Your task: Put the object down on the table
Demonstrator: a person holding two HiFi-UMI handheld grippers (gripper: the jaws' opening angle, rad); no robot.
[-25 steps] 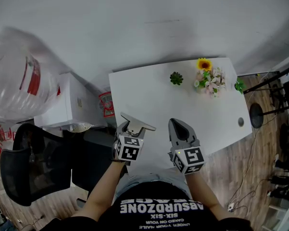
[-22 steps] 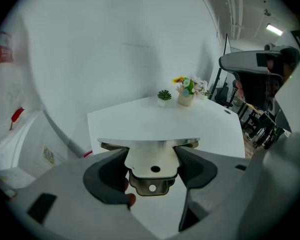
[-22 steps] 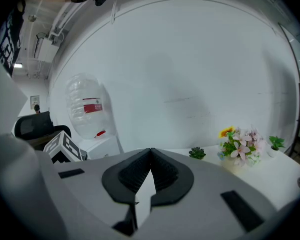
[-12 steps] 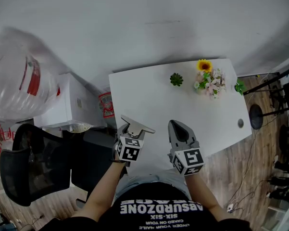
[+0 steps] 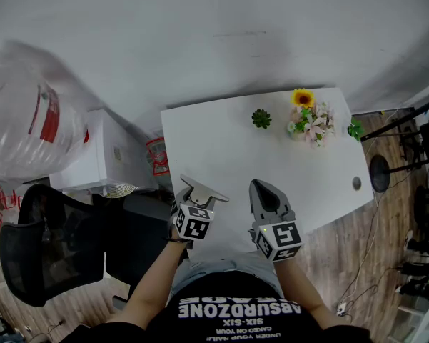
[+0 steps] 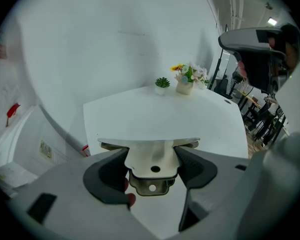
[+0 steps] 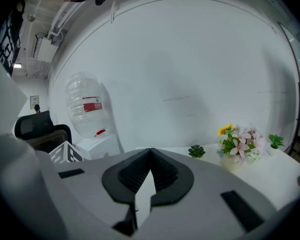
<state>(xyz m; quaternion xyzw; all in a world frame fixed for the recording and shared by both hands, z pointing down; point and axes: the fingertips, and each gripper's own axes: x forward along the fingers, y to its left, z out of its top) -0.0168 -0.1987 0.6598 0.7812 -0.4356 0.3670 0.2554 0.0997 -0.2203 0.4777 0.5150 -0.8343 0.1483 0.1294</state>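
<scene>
My left gripper [image 5: 198,189] [image 6: 152,161] is shut on a flat metal bracket [image 6: 152,156] with two holes and a wide top bar [image 5: 203,186]. It hangs over the near left edge of the white table [image 5: 228,148]. My right gripper [image 5: 267,191] [image 7: 150,170] is beside it over the table's near edge, its jaws shut together with nothing between them.
A small green plant [image 5: 261,117] and a pot of flowers [image 5: 310,120] stand at the table's far side. A black office chair [image 5: 50,241], a white box [image 5: 100,156] and a large water bottle [image 5: 28,120] are to the left. A stand base [image 5: 380,170] is on the floor at right.
Both grippers have hardly moved; the left one has drifted very slightly toward me with the bracket.
</scene>
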